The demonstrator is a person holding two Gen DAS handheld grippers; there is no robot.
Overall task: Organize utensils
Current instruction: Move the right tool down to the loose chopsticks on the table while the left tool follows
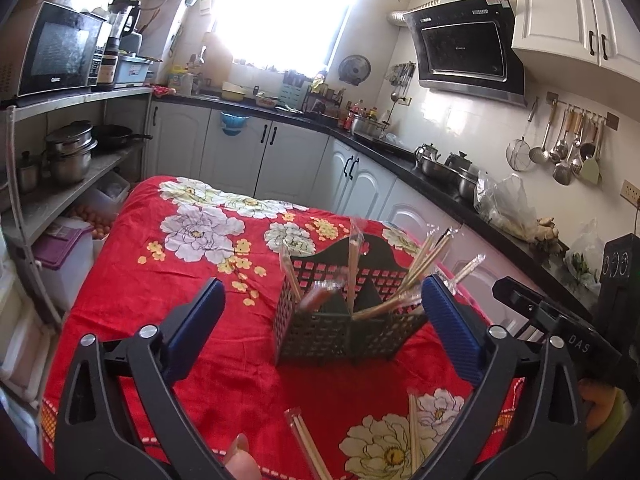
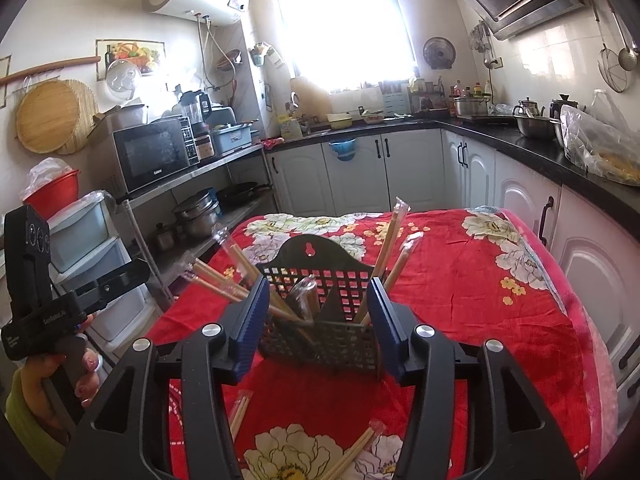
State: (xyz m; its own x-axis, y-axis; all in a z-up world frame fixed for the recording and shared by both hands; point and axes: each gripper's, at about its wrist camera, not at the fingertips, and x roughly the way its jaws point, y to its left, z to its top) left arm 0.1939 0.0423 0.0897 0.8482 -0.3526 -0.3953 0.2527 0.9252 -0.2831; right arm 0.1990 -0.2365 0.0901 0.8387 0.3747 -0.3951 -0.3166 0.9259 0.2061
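A black holder (image 1: 344,320) is standing on the red cloth (image 1: 168,320) of the table, toward the near edge. Many wrapped chopsticks (image 1: 416,264) are sticking up out of its parts, leaning out to both sides. More wrapped pairs (image 1: 308,448) are lying flat on the cloth by the near edge, not yet put away.

The left gripper (image 1: 320,332) is being held in front of the holder with its jaws spread wide, and nothing is being held between them. The right gripper (image 2: 316,324) is being held just before the holder too, with its jaws partly apart. The holder is seen between its pads, but whether the pads are touching it cannot be told. No chopstick is being gripped.

The loose pairs are likely light, thin and stiff. The clear wrap is probably slippery, so a pair could slide or spin in the pads. The best place to take hold is likely near the middle of a pair, across its thin side. The holder looks light as well and could be tipped by a hard push.

The left view is showing the holder's side wall and two loose pairs (image 1: 414,428) near the edge. The right view is showing the holder's back plate with its hanging hole (image 2: 310,249), and a hand (image 2: 60,372) on the other gripper's handle at the left.
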